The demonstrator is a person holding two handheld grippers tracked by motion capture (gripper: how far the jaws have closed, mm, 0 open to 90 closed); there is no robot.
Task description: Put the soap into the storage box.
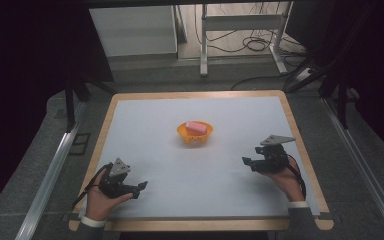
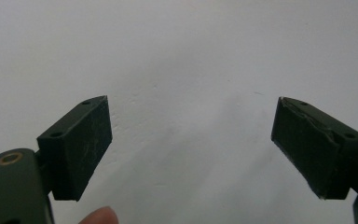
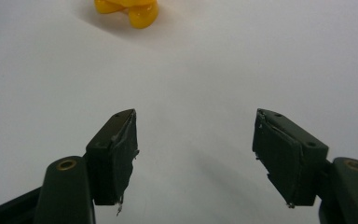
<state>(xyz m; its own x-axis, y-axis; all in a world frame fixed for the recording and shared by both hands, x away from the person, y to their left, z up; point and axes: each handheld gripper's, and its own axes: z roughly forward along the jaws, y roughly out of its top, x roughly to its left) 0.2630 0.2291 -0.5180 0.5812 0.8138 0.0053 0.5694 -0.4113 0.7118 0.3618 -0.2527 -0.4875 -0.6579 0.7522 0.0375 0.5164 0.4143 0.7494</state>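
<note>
An orange bowl stands near the middle of the white table, with a pink block lying inside it. My left gripper rests low at the front left, held in a hand, pointing right; in the left gripper view its jaws stand wide apart over bare white surface. My right gripper is at the right, pointing left toward the bowl. In the right gripper view its jaws are apart with nothing between them, and the bowl's orange foot shows at the top edge.
The white table has a wooden rim. Beyond its far edge stand a white metal frame and loose cables on the floor. Dark stands flank the table on both sides.
</note>
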